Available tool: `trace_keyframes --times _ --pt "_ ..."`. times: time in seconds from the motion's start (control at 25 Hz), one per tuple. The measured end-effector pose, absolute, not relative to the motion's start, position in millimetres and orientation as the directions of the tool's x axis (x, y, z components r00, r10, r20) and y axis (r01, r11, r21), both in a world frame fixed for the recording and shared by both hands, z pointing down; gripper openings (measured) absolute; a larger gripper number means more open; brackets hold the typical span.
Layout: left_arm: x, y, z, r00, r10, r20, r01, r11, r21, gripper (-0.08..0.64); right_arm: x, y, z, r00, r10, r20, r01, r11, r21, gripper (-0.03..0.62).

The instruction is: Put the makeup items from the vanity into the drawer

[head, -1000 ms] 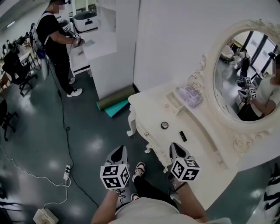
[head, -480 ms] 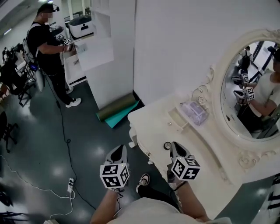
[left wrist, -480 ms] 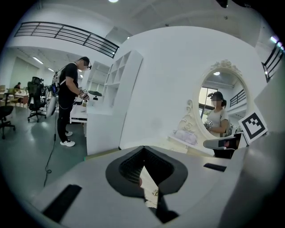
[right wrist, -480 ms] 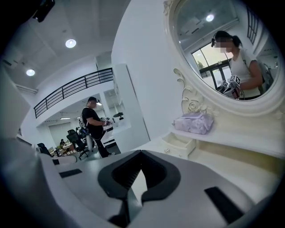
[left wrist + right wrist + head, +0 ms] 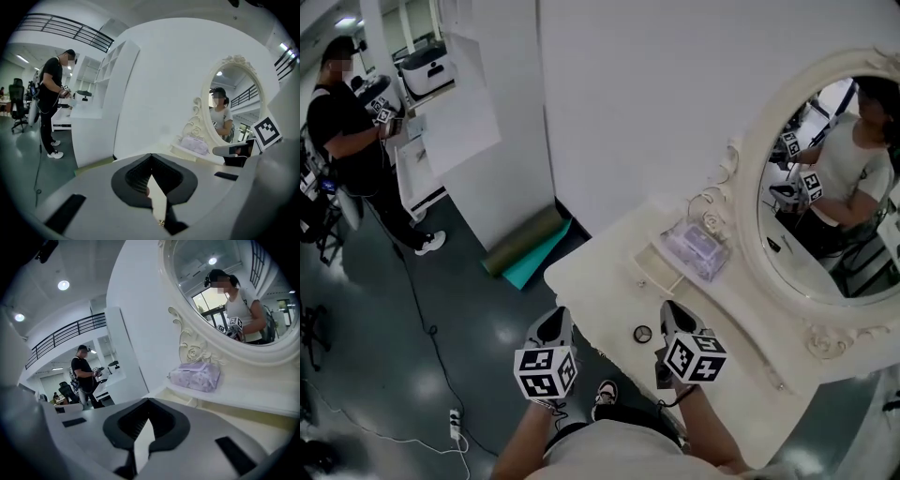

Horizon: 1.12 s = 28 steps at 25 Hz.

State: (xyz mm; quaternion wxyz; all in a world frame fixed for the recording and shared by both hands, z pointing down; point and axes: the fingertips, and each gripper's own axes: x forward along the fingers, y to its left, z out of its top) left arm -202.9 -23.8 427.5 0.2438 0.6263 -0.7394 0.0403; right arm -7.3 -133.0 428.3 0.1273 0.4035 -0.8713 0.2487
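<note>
Here, carved white vanity (image 5: 598, 279), oval mirror (image 5: 825, 202), round dark disc (image 5: 643, 334), left claw (image 5: 151, 155) closed, right claw (image 5: 149, 400) closed.

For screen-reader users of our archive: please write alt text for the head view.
Seen from above, a person holds a left tool and a right tool at the front edge of a white vanity with an oval mirror. A small round item lies on its top, a lilac pouch on its shelf; another person stands far left.

left gripper (image 5: 551, 326) and right gripper (image 5: 675, 317) held side by side, angled slightly down, fingers (image 5: 129, 423) seemingly closed, nothing between them
</note>
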Motion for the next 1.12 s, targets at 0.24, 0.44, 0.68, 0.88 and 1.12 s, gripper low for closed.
trace_keyframes --times 0.24,0.44,0.68,0.88,1.12 --pt "-194.2 -65.8 424.6 -0.017 -0.909 0.417 -0.962 0.13 0.242 0.005 5.0 -156.7 425.2 -0.594 -0.685 0.422 -0.804 0.491 -0.335 0.017" --pt "-186.4 -96.3 435.3 0.073 -0.9 0.431 -0.964 0.047 0.262 0.006 13.4 -159.8 430.0 -0.544 -0.713 0.442 -0.838 0.44 -0.323 0.017" --pt "-164.4 -134.3 450.3 0.26 -0.852 0.455 -0.948 -0.136 0.287 0.006 29.4 -155.7 428.4 -0.418 -0.783 0.46 -0.902 0.299 -0.311 0.017" --pt "-151.4 -159.2 444.2 0.38 -0.817 0.434 -0.917 -0.272 0.291 0.005 39.5 -141.1 424.2 -0.317 -0.831 0.458 -0.933 0.186 -0.307 0.017" --pt "-144.0 -164.2 449.7 0.471 -0.758 0.452 -0.881 -0.376 0.287 0.005 38.1 -121.4 434.9 -0.239 -0.841 0.485 -0.944 0.084 -0.32 0.017"
